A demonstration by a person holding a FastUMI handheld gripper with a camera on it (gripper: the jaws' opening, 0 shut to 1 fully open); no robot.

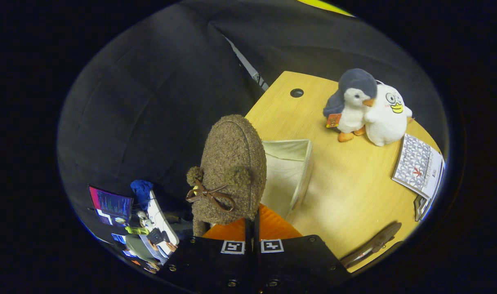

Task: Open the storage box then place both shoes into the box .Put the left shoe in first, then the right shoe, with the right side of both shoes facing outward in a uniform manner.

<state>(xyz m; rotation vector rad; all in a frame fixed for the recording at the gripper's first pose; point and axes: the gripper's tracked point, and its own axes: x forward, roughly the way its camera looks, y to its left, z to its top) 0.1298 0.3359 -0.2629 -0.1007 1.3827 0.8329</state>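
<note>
You've got the brown fuzzy shoe (pixel 232 171) pinched in the gripper (pixel 252 228), fingers apparently closed on its rear, toe up, with the open storage box (pixel 301 171) directly behind and right of it.

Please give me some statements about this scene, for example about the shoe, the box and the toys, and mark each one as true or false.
1. The gripper holds a fuzzy brown shoe lifted off the table. True.
2. The storage box is closed. False: it is open, its pale inside visible.
3. Two plush toys stand together on the wooden table beyond the box. True.
4. The second shoe lies inside the box. False: it lies on the table near its edge.
</note>
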